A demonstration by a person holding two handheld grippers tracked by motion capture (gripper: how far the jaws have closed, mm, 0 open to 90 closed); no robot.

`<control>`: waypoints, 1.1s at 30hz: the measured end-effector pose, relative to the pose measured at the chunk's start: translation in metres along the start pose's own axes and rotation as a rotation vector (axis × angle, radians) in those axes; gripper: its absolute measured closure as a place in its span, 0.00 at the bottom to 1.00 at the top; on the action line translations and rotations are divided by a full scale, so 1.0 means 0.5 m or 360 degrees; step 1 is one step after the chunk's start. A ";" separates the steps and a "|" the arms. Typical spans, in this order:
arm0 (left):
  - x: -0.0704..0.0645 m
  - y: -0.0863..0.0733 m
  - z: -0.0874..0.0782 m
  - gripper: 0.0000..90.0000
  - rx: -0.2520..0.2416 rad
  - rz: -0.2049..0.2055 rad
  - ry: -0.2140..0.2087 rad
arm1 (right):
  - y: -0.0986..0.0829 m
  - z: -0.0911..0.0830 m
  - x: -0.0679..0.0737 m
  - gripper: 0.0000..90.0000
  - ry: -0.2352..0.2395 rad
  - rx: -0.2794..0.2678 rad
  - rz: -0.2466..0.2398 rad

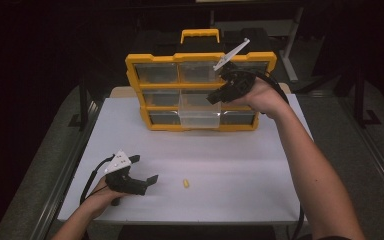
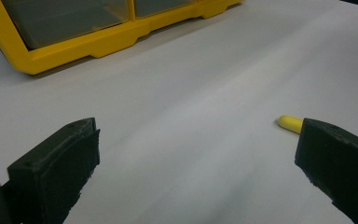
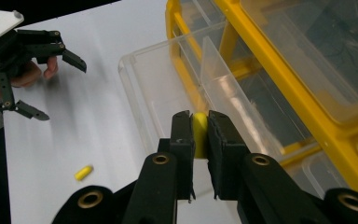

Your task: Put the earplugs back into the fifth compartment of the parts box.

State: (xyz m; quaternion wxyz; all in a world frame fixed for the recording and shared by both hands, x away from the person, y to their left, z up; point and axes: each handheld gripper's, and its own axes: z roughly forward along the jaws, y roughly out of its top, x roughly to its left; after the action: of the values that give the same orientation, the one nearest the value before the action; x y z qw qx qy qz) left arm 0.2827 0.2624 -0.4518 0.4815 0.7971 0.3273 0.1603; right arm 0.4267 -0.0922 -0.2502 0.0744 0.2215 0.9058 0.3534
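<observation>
Right gripper [image 3: 200, 133]: jaws clamped on a small yellow capsule-shaped piece [image 3: 200, 134], held right above the pulled-out clear drawer [image 3: 144, 88].
Held piece: pinched upright between the two black pads in the right gripper view, only its yellow middle peeking out.
Clear drawer: slid forward out of the middle column of the yellow organizer [image 1: 200, 59]; a clear divider runs down its length, and it looks bare inside from what shows.
Organizer: yellow frame, carry handle on top, clear-fronted drawers in rows, standing at the far side of the white table [image 1: 260, 175].
Left gripper [image 1: 146, 170]: low over the near-left part of the table, jaws spread wide apart, nothing between them.
Second yellow piece [image 1: 185, 183]: lying loose on the white tabletop, just to the right of the left gripper; in the left gripper view its tip pokes out beside one jaw, not touching.
Hands: one on each gripper, forearms coming in from the near edge.
</observation>
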 end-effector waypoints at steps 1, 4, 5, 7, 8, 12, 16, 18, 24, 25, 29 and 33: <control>0.000 0.000 0.000 0.00 0.0000 -0.0001 0.0001 | 0.003 0.005 -0.001 0.88 0.0004 0.0003 0.0001; 0.000 0.000 0.001 0.00 -0.0003 -0.0002 0.0000 | 0.008 0.023 -0.004 0.88 0.0012 0.0019 0.0001; 0.000 0.000 0.000 0.00 -0.0002 -0.0002 -0.0001 | 0.009 0.029 -0.005 0.88 0.0014 0.0025 0.0002; 0.000 0.000 0.001 0.00 -0.0002 -0.0003 -0.0001 | 0.012 0.040 -0.006 0.88 0.0021 0.0039 0.0002; 0.000 0.000 0.001 0.00 -0.0001 -0.0001 -0.0001 | 0.012 0.045 -0.006 0.88 0.0021 0.0047 0.0002; 0.000 0.000 0.000 0.00 -0.0003 -0.0003 0.0000 | 0.015 0.064 -0.006 0.85 0.0025 0.0076 0.0011; 0.000 0.000 0.000 0.00 -0.0008 -0.0009 -0.0003 | 0.016 0.072 -0.009 0.76 0.0028 0.0065 0.0032; 0.001 -0.001 0.000 0.00 -0.0007 -0.0008 0.0000 | 0.016 0.068 -0.010 0.81 0.0032 0.0053 0.0046; 0.001 0.000 0.000 0.00 -0.0005 -0.0011 0.0001 | 0.013 0.048 -0.014 0.98 0.0028 0.0023 0.0076; 0.001 0.000 0.000 0.00 -0.0006 -0.0013 0.0003 | 0.012 0.044 -0.015 0.98 0.0030 0.0021 0.0074; 0.001 0.000 -0.001 0.00 -0.0007 -0.0009 0.0001 | 0.006 0.023 -0.016 0.98 0.0022 0.0015 0.0086; 0.002 0.000 -0.002 0.00 -0.0008 -0.0010 0.0003 | -0.003 0.003 -0.017 0.98 0.0012 -0.0001 0.0088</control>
State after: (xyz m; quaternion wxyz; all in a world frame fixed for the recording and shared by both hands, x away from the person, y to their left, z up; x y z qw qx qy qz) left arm 0.2828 0.2636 -0.4512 0.4837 0.7947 0.3299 0.1603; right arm 0.4342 -0.0963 -0.2525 0.0614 0.2452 0.8994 0.3566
